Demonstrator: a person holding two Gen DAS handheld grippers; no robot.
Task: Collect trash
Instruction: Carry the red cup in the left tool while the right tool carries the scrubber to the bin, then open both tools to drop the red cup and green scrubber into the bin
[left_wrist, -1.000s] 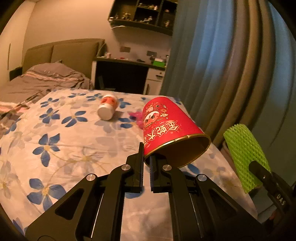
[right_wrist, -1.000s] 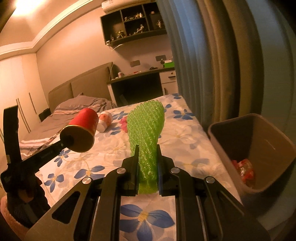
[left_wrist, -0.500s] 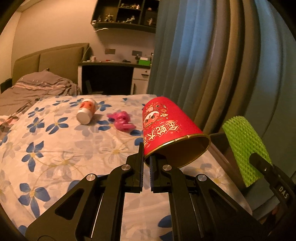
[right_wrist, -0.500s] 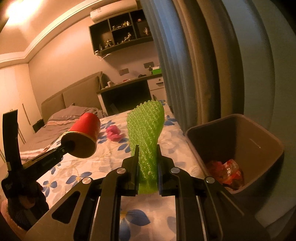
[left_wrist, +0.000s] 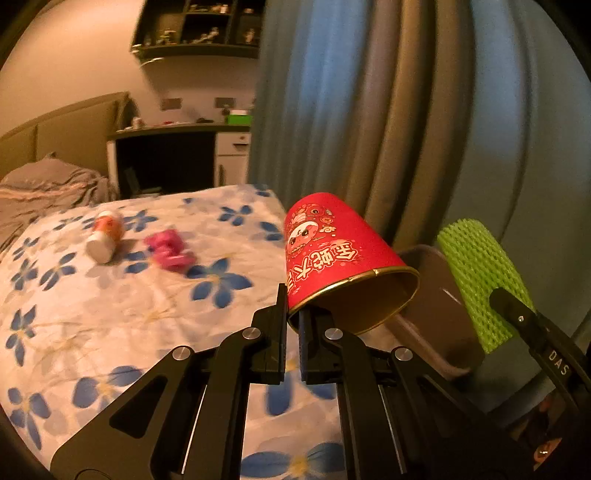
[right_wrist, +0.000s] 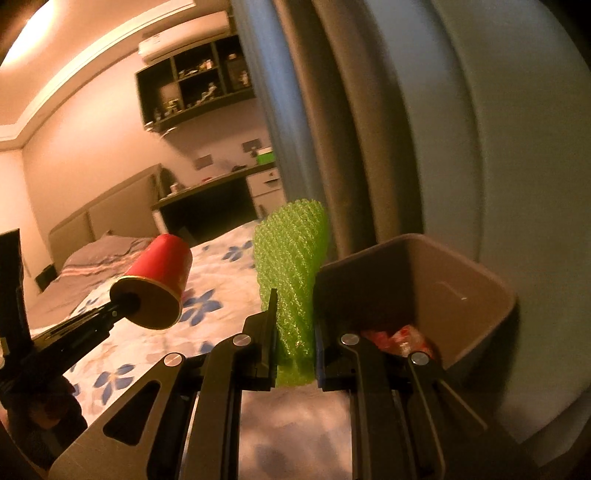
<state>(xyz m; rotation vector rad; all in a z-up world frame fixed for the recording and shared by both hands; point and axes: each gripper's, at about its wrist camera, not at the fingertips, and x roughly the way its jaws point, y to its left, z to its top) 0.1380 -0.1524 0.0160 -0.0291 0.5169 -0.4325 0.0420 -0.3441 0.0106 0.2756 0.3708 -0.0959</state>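
Both fingers pinch trash: red cup mouth-toward-camera, green foam net upright.

A bed with a white cover printed in blue flowers fills the lower left. Behind it stand a padded headboard, a dark desk and wall shelves at the top. Grey-blue curtains hang on the right.
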